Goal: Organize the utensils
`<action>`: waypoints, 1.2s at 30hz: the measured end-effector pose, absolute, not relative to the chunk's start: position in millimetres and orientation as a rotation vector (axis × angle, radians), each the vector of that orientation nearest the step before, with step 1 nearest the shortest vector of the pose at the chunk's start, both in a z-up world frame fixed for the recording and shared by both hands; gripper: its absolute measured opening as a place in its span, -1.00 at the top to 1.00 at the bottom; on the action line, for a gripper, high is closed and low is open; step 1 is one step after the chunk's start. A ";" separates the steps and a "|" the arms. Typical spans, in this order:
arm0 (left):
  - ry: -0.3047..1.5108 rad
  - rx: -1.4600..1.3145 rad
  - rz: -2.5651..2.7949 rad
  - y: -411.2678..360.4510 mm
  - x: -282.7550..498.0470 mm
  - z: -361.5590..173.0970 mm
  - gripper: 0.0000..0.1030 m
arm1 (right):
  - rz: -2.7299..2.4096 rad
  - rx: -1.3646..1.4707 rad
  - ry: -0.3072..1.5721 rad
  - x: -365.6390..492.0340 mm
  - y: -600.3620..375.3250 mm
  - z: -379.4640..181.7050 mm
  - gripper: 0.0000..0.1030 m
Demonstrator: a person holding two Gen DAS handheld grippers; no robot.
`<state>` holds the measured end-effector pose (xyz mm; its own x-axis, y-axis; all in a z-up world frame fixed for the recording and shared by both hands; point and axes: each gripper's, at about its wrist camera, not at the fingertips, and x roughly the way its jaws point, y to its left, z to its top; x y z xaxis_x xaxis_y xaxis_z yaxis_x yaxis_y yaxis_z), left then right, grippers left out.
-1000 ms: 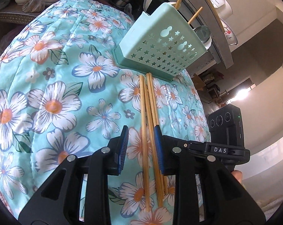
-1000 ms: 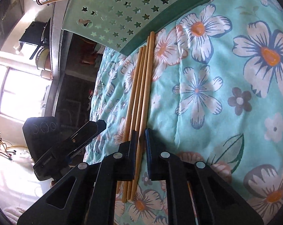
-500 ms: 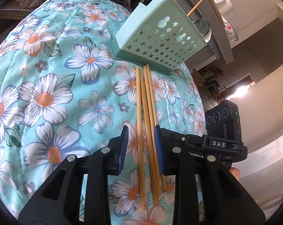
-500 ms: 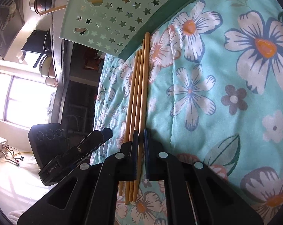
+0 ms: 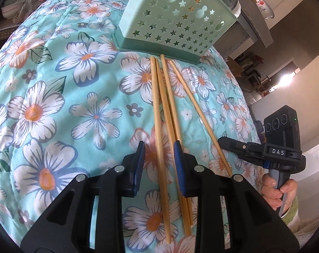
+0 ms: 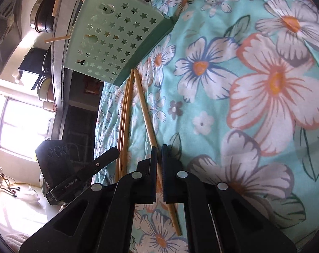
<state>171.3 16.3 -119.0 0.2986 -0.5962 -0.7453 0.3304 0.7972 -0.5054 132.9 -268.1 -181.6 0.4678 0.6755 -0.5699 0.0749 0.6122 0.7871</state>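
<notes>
Currently, four loose chopsticks lie on the floral quilt (image 5: 53,97) with their far tips at the base of the mint star-punched holder (image 5: 178,21), which stands at the far edge of the quilt and already has a few sticks poking from its top.

Furthest left, the left gripper (image 5: 159,160) is kept partly open, its blue pads straddling the group of three chopsticks (image 5: 161,109) without pressing on them. For a clean pick, the sticks should be centred between the pads and only one or two taken, since a loose bundle is likely to fan out or roll when lifted.

Further right, the single chopstick (image 6: 145,116) has been angled away from the others, and the right gripper (image 6: 158,164) is closed nearly all the way on it near its thick end. Whether the pads bite squarely cannot be fully judged, as the contact is partly hidden by the fingers. A grip so far from the middle would probably let the tip droop, so the stick is best raised slowly, turned tip-down and guided into the holder's open top, which is out of frame here.
</notes>
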 end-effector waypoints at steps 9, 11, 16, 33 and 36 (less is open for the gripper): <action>1.091 -0.318 -0.548 32.3 169.9 -115.7 0.89 | 0.403 0.804 1.023 126.6 -266.7 -178.9 0.92; 1.086 -0.346 -0.526 43.0 165.8 -113.1 0.89 | 0.406 0.789 1.026 128.1 -260.9 -173.6 0.92; 1.094 -0.385 -0.460 61.5 151.5 -111.7 0.89 | 0.406 0.608 1.018 128.2 -242.1 -149.9 0.55; 1.119 -0.369 -0.466 47.0 122.3 -113.2 0.87 | 0.384 0.428 1.037 111.3 -229.8 -141.5 0.87; 1.090 -0.339 -0.472 47.7 125.1 -107.6 0.76 | 0.401 0.445 1.074 101.5 -239.0 -141.4 0.86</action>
<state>125.1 47.7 -107.6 0.3799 -0.5233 -0.7628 0.1987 0.8515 -0.4852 101.5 -239.0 -141.4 0.4216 0.5175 -0.7446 -0.0966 0.8421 0.5306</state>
